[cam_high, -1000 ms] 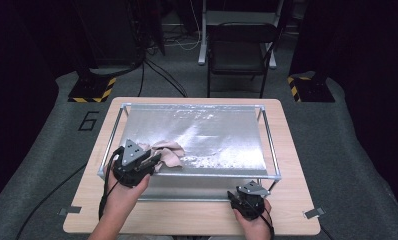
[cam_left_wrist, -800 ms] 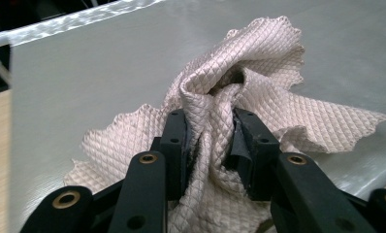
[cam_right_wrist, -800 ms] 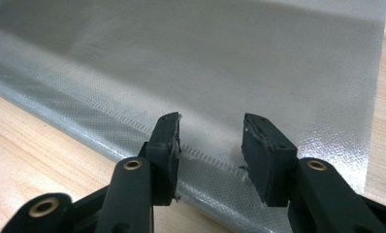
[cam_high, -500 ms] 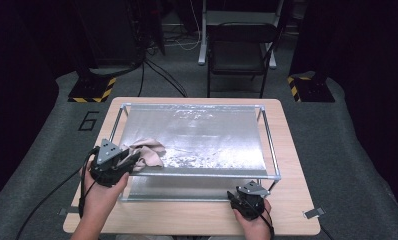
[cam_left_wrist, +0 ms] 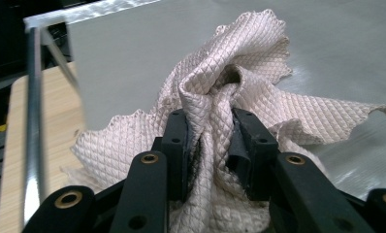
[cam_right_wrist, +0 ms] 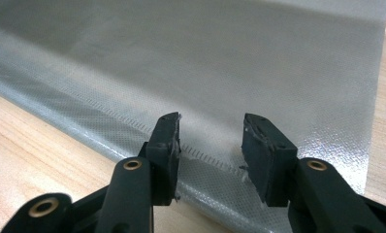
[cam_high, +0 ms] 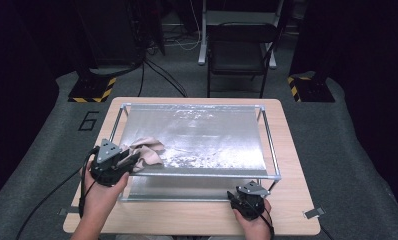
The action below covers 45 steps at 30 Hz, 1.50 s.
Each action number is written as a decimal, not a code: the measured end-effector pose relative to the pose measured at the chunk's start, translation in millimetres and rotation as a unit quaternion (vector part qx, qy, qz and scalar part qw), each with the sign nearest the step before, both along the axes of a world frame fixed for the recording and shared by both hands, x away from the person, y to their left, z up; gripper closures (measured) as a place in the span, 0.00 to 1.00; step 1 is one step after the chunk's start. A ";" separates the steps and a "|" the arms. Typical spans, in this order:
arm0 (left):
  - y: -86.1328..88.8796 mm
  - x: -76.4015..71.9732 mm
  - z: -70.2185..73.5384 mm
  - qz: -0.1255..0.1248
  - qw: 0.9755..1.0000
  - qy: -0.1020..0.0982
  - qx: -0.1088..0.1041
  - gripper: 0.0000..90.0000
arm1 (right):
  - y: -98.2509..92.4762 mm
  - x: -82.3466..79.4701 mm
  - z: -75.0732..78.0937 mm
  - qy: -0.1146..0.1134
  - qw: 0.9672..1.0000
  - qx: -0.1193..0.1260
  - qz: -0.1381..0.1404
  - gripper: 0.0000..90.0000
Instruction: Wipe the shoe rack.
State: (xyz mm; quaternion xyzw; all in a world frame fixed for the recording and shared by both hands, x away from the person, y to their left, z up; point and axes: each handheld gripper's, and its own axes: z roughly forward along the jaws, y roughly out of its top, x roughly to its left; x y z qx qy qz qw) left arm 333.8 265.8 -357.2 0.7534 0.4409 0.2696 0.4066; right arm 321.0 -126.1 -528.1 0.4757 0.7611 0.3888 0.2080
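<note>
The step in hand looked like wiping the silver sheet [cam_high: 207, 137] on the raised metal frame [cam_high: 271, 150] with a cloth. At the left of the high view, the left gripper [cam_high: 129, 159] held its jaws narrowed onto a bunched fold of the quilted beige cloth [cam_high: 148, 154]; the left gripper view showed that cloth [cam_left_wrist: 239, 92] pinched between the two black pads, with the rest fanning out loose over the sheet [cam_left_wrist: 147, 58]. The cloth sat at about 8 o'clock on the sheet, just inside the frame's left rail [cam_left_wrist: 33, 126].

Crumpled as it was, the cloth had only a weak long axis: it seemed to run from the jaws toward about 2 o'clock, with the free scalloped edge pointing inward over the sheet.

A pale smeared patch [cam_high: 197, 157] lay just to the cloth's right, toward 3 o'clock. The next move probably called for dragging the cloth across that patch while keeping the pinch firm and the cloth pressed flat.

At 5 o'clock, the right gripper [cam_high: 243, 196] rested at the table [cam_high: 297, 220] edge, its jaws half open on nothing; in the right gripper view it [cam_right_wrist: 210, 141] hovered over the lower sheet's [cam_right_wrist: 278, 73] near border.
</note>
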 end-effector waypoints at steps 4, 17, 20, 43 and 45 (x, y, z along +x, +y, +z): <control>-19.1 1.9 -0.6 -0.017 1.000 0.002 0.000 0.76 | -0.1 0.0 0.0 0.001 1.000 0.001 0.000 0.64; -75.1 5.9 -0.7 -0.076 0.997 0.004 0.010 0.76 | 0.6 -0.2 0.6 0.003 1.000 -0.006 -0.002 0.64; -79.9 7.7 -0.9 -0.077 0.997 0.000 0.010 0.76 | 0.4 -0.5 1.1 0.001 1.000 -0.012 -0.003 0.64; 15.2 -3.0 2.1 0.017 1.000 0.000 0.007 0.75 | 0.4 -0.4 1.0 0.002 1.000 -0.011 -0.003 0.64; 17.5 -2.7 1.4 0.018 1.000 0.002 0.002 0.75 | 0.6 0.1 0.2 0.002 1.000 -0.002 -0.001 0.64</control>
